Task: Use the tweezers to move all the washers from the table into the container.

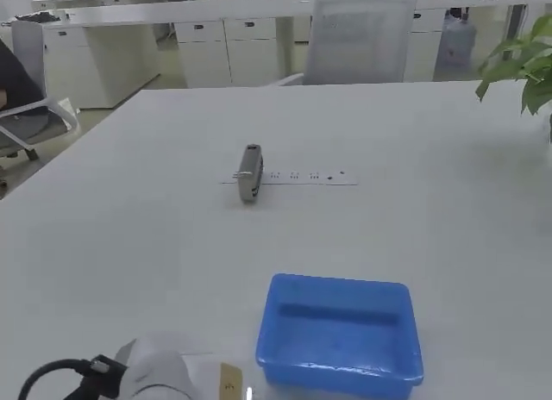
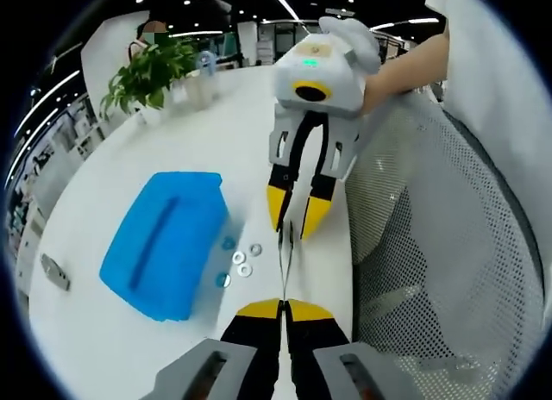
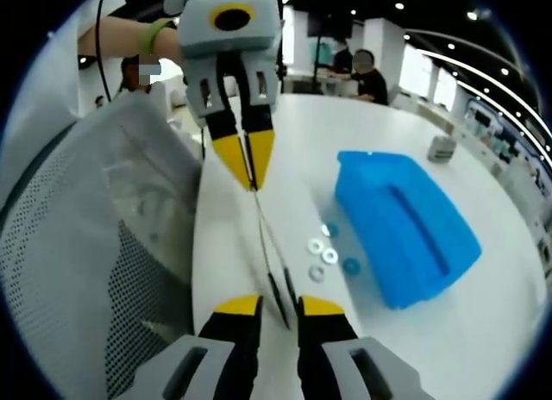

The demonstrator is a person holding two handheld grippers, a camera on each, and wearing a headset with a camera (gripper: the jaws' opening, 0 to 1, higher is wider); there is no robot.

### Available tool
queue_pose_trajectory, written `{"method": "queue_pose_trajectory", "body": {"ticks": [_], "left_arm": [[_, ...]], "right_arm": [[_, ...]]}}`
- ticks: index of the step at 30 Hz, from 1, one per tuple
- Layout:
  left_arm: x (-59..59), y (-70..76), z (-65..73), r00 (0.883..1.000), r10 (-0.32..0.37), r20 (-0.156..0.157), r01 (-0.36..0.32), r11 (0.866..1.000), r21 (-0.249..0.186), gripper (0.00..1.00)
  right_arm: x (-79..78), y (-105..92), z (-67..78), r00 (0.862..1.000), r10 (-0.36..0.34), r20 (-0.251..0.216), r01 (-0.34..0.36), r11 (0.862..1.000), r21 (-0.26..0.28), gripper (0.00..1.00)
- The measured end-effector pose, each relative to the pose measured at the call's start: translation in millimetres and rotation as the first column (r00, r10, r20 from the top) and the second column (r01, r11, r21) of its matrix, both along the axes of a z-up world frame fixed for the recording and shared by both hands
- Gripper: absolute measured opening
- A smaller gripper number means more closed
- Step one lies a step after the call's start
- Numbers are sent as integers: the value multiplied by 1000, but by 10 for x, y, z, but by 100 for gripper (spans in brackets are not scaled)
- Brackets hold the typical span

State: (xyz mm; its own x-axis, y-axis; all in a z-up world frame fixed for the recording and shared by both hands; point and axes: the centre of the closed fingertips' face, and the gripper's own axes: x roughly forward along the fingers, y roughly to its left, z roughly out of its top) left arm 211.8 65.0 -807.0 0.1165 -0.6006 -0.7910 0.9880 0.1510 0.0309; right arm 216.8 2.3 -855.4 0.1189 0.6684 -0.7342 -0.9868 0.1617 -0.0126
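**A:** Tweezers?
**B:** Thin metal tweezers (image 3: 263, 236), long and narrow. The left gripper (image 2: 283, 307) has its yellow tips pinched together on one end. The right gripper (image 3: 279, 307) has its jaws parted on either side of the other end; I cannot tell whether they touch it.
**A:** Washers?
**B:** Three flat silvery washers (image 3: 330, 256) and two small blue discs (image 3: 351, 265), on the smooth white table (image 1: 129, 228), just beside the container.
**A:** Container?
**B:** Blue plastic container (image 1: 328, 353), rectangular, with rounded corners.
**A:** Other items?
**B:** A grey metal block (image 1: 249, 172) at mid-table, well apart from the rest.

Left gripper (image 3: 248, 178) and right gripper (image 2: 291, 226) are white, yellow-tipped; wristband (image 3: 155, 34) perhaps green.
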Motion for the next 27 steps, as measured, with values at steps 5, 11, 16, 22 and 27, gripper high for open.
{"method": "queue_pose_trajectory", "body": {"ticks": [5,11,16,22,27], "left_arm": [[-23,-90,274,999,-32,28,32,999,-14,0],[-63,-270,461,996,-84,38,85,996,-15,0],[-49,-402,525,992,-115,44,115,993,-4,0],[-26,-479,545,989,-143,39,142,990,10,0],[84,-486,606,989,-137,57,136,991,20,0]], "right_arm": [[-19,58,54,1000,13,4,-13,1000,26,11],[-1,216,214,1000,5,-20,-2,992,123,12],[-25,288,230,999,33,-20,-30,990,138,10],[-19,284,230,999,45,-6,-44,989,142,6],[141,267,296,1000,-10,8,8,985,171,7]]}}
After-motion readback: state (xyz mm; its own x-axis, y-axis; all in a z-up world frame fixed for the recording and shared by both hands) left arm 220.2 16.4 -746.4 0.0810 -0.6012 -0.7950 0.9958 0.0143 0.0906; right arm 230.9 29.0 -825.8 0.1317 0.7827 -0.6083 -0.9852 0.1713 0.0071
